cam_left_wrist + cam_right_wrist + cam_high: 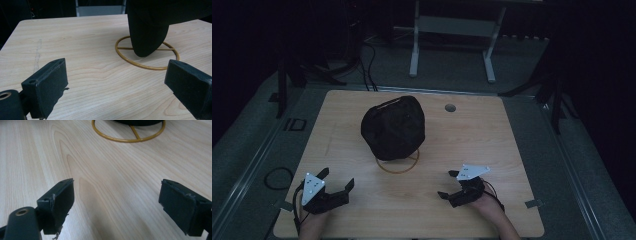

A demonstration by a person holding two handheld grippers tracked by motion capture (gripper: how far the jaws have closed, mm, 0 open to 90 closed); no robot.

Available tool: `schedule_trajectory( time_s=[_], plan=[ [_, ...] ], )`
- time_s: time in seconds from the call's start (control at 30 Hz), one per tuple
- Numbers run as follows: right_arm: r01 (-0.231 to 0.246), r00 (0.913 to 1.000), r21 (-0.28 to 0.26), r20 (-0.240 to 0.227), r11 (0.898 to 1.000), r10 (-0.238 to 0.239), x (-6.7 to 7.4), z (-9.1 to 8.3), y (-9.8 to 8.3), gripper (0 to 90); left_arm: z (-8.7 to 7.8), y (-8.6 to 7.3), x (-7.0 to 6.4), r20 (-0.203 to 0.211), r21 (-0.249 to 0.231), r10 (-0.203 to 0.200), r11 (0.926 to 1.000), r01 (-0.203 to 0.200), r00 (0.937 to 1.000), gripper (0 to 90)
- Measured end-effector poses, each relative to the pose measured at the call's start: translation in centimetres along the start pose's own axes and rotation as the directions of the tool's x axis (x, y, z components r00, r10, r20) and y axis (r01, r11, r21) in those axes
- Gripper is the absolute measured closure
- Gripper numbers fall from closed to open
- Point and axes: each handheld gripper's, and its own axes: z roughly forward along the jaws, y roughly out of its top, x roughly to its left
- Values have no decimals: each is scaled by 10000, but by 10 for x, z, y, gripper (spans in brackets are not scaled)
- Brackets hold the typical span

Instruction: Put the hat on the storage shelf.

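A black cap-like object [393,127] sits on a gold wire stand with a round base ring [399,167] in the middle of the wooden table [362,210]. In the left gripper view the black object [150,27] hangs over the gold ring [147,66]. The right gripper view has the ring [120,138] at the top. My left gripper [338,181] rests near the front left, open and empty. My right gripper [449,184] rests near the front right, also open, nothing between its jaws. Both point toward the stand from a short way off.
A round cable hole [450,108] lies at the table's back right. White desk legs [414,55] stand on the floor beyond the table. A cable loop [278,177] lies on the floor to the left.
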Motion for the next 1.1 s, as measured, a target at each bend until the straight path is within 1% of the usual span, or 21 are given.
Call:
schedule_trajectory(
  time_s=[0.27, 0.37, 0.53, 0.63, 0.7, 0.9, 1.03, 1.1],
  plan=[
    [-55, 9999, -53, 143, 10000, 56, -1, -8, -9, 132, 1, -1, 0, 55, 172, 48, 9998, -49, 10000, 52],
    [-84, 9997, -28, 233, 10000, 84, -1, -12, -13, 132, 1, -1, 0, 51, 195, 36, 9998, -37, 10000, 52],
    [-68, 9990, -111, 446, 9999, 72, -2, -20, -19, 132, 1, -1, 0, 24, 188, 41, 9998, -41, 10000, 52],
    [-100, 9987, -183, 495, 9998, 109, -3, -24, -22, 132, 2, -1, 0, 44, 204, 45, 9998, -46, 10000, 52],
    [-135, 9982, -205, 576, 9997, 146, -4, -27, -24, 132, 2, -1, -1, 14, 243, 62, 9997, -63, 10000, 52],
    [-55, 9959, 26, 904, 10000, 52, -5, -33, -32, 132, 1, -1, 0, -42, 230, 44, 9997, -43, 10000, 52],
    [-124, 9941, -45, 1077, 9999, 128, -7, -38, -37, 132, 1, -1, 0, -65, 258, 46, 9997, -44, 10000, 52],
    [-79, 9922, 10, 1245, 10000, 77, -7, -41, -39, 132, 2, -1, 0, -63, 269, 9, 9996, -7, 10000, 52]
  ],
)
